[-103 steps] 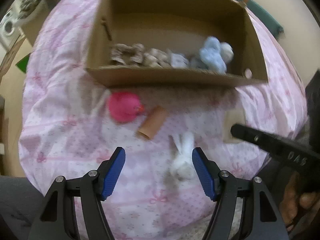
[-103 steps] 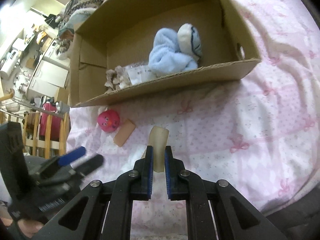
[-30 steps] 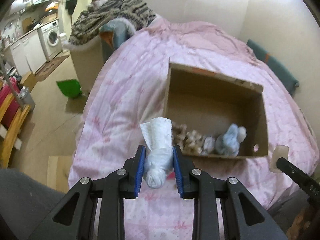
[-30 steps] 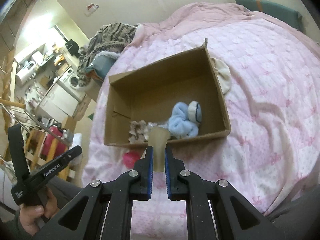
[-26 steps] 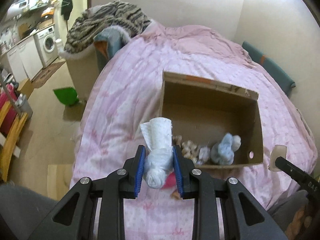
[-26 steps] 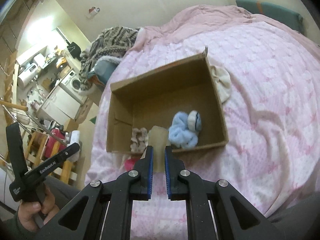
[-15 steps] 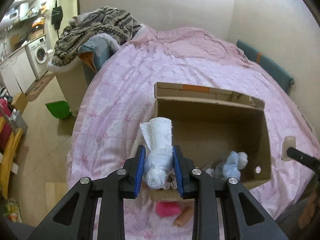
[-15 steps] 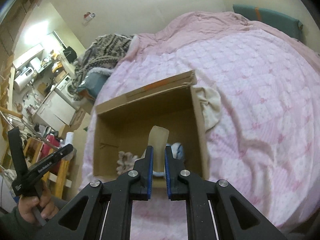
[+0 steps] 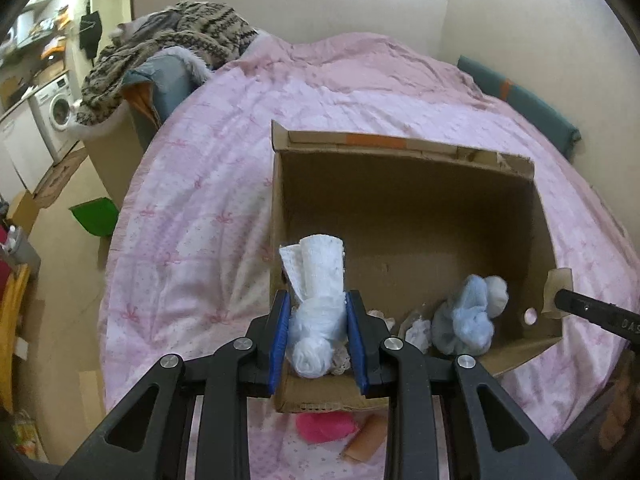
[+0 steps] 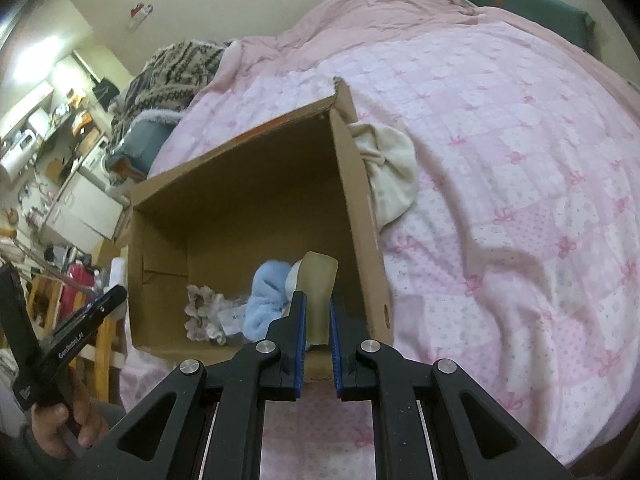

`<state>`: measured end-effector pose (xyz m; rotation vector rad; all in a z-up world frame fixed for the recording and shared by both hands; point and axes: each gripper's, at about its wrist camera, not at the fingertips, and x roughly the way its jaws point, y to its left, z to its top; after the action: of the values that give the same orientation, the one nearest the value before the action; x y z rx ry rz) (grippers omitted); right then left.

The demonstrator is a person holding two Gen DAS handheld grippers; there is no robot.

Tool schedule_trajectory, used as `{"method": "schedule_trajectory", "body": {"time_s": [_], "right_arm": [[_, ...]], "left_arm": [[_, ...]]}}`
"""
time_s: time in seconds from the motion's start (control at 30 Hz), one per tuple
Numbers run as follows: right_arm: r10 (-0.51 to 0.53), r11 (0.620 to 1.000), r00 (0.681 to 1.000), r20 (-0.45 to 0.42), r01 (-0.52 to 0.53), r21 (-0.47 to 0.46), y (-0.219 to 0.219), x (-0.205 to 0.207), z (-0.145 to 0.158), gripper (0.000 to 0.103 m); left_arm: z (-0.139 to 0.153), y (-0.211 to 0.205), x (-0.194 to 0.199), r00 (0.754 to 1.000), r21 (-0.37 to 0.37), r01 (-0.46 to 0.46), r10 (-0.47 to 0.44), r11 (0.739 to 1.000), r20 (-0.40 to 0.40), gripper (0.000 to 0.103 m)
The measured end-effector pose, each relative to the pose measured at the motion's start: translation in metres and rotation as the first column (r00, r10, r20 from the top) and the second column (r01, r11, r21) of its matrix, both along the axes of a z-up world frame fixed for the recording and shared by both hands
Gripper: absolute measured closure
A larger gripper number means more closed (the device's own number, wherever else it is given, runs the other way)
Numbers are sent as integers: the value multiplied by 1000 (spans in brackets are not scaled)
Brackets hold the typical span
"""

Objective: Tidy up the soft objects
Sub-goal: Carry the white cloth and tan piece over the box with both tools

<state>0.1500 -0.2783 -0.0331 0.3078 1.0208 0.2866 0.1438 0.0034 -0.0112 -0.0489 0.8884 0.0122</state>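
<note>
Left wrist view: the left gripper [image 9: 318,334] is clamped on a white cloth bundle [image 9: 318,312], held above the near left corner of the cardboard box [image 9: 400,152]. Inside the box, along its near wall, lie a beige frilly item [image 10: 204,314] and, to its right, a blue plush toy [image 9: 468,320]. In front of the box on the pink bedspread [image 9: 192,216] lie a pink toy [image 9: 326,426] and a tan roll [image 9: 366,442]. The right gripper [image 10: 318,326] pinches a beige soft piece [image 10: 318,296] above the box's near right corner.
</note>
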Motion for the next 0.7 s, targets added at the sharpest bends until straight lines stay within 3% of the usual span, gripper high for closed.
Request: {"method": "schedule_trajectory", "body": {"time_s": [0.2,0.7], "right_arm": [[25,999,999,-40,-27,-46,9,2,-10,90],[74,994,997,-33,-77,-76,20,-1,-11,90]], "left_arm": [[-14,-1,4,998,-13,-4,3,1000,-58,78],[-24,-15,-1,995,31,77,-74,997,-65,78]]}}
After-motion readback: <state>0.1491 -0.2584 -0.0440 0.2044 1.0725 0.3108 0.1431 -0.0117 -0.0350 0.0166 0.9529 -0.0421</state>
